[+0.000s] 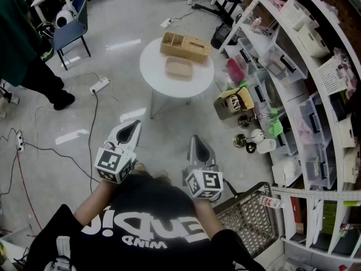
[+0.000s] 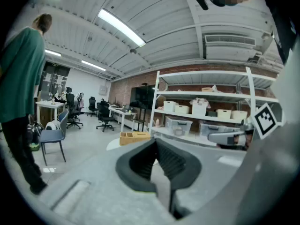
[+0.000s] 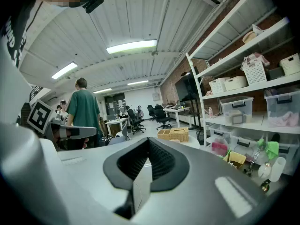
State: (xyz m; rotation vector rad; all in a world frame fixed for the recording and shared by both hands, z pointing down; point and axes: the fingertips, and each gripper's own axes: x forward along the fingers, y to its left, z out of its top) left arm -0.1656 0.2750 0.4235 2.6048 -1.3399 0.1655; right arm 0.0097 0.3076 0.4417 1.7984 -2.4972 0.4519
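My left gripper [image 1: 136,124] and right gripper [image 1: 196,138] are held side by side close to the person's chest, over bare floor, both pointing at a round white table [image 1: 153,66]. Each has its jaws closed together with nothing between them. In the left gripper view the left gripper [image 2: 156,143] shows its dark ribbed pads [image 2: 171,162] meeting at the tips; the right gripper [image 3: 149,142] looks the same in its own view. On the table stand a wooden compartment box [image 1: 185,45] and a tan tray [image 1: 179,68]. The box [image 2: 134,137] [image 3: 173,134] shows ahead of both grippers.
White shelving [image 1: 316,95] with bins runs along the right. A brown bag [image 1: 233,103] and bottles [image 1: 256,141] sit on the floor beside it. A wire basket [image 1: 251,216] is at my right. A blue chair [image 1: 70,33], a person in green [image 1: 22,44], a power strip [image 1: 99,85] and cables are at left.
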